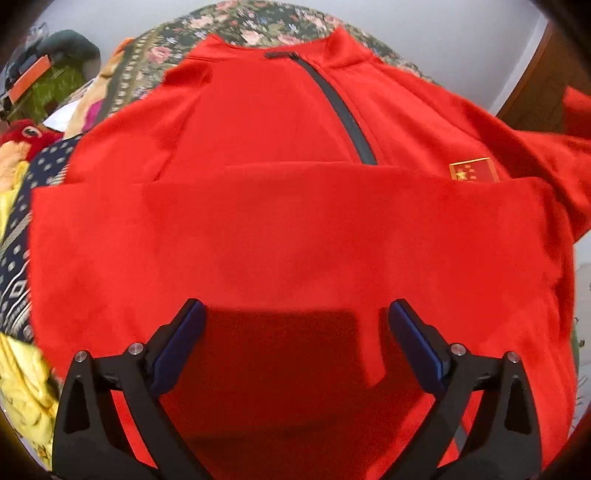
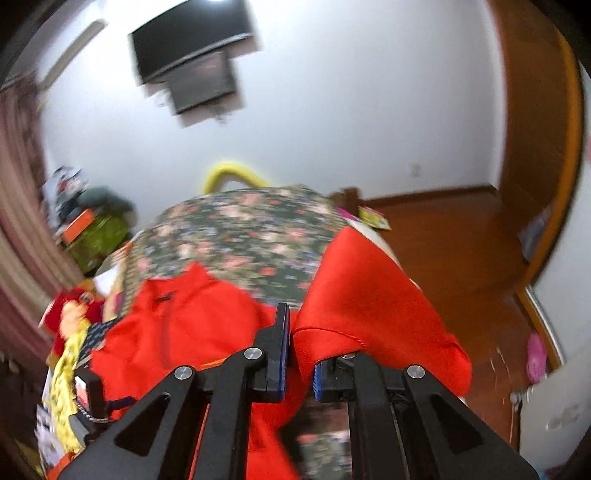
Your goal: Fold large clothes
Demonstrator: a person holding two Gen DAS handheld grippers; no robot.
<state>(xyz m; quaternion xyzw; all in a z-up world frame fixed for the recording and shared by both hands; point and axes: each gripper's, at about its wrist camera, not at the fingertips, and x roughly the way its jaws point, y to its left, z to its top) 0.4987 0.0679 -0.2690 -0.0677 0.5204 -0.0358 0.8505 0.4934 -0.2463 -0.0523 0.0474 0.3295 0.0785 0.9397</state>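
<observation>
Left gripper [image 1: 295, 314] wide open, holding nothing, hovering over red jacket [image 1: 295, 221] spread on floral bed [image 1: 258, 22], bottom part folded up across chest. Right gripper [image 2: 299, 354] clamped on sleeve [image 2: 362, 295], lifted clear of bed. Judgement: carry sleeve inward across body, keep it taut, lay flat, left presses fold edge

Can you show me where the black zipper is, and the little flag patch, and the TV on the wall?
black zipper [image 1: 341, 110], left wrist view, middle of its strip.
flag patch [image 1: 474, 170], left wrist view, centre of the patch.
TV [image 2: 192, 38], right wrist view, middle of the dark screen.
</observation>
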